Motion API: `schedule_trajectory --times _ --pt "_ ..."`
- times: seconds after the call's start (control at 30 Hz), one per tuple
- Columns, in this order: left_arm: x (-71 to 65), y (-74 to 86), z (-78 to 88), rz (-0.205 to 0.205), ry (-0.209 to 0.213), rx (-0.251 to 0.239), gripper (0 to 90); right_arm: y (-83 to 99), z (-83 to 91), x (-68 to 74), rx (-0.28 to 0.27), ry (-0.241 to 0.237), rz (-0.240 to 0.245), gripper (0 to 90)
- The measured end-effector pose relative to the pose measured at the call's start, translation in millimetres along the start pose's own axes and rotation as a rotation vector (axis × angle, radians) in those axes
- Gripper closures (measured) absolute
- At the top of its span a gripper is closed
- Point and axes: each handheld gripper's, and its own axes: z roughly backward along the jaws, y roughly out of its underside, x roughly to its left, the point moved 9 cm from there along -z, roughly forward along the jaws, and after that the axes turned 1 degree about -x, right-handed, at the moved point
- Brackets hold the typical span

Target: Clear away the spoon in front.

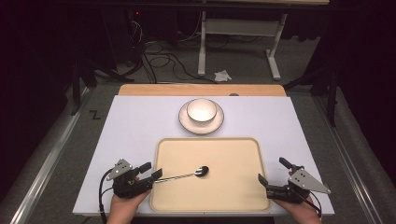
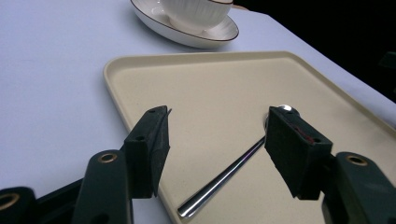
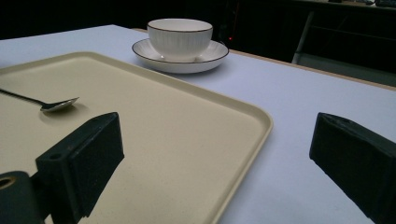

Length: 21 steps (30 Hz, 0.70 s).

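Note:
A metal spoon [image 1: 187,176] lies on the beige tray [image 1: 224,154], its bowl toward the tray's middle and its handle reaching the left rim. My left gripper [image 1: 154,170] sits at that rim, open. In the left gripper view the spoon [image 2: 224,177] lies on the tray [image 2: 210,79] between the two spread jaws of the left gripper [image 2: 217,135], and neither pad touches it. My right gripper [image 1: 271,169] rests at the tray's right edge, open and holding nothing. In the right gripper view its jaws [image 3: 217,130] straddle the tray's rim [image 3: 261,121], with the spoon [image 3: 58,105] far to the left.
A white ribbed bowl [image 1: 201,109] stands on a saucer [image 1: 187,122] behind the tray, on the white tabletop [image 1: 130,126]. Table legs and cables are on the floor beyond the table's far edge.

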Motion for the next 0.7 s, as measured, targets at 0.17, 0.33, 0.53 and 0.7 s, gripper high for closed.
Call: schedule_trajectory --times 0.17,0.33,0.53,0.7 --pt "0.2 1.7 -0.1 -0.048 -0.026 0.019 46.0 -1.0 -2.0 0.9 -0.004 -0.009 0.006 3.5" --pt "0.2 7.6 -3.7 -0.097 -0.041 0.067 64.3 -1.2 -3.4 2.2 -0.003 -0.012 0.006 3.6" --pt "1.6 17.4 -15.1 -0.151 -0.064 0.169 90.0 -0.1 -1.3 1.1 0.0 -0.008 0.004 3.6" --pt "6.7 27.3 -26.3 -0.195 -0.125 0.268 90.0 -0.3 1.9 -0.8 -0.006 -0.002 0.001 3.5"
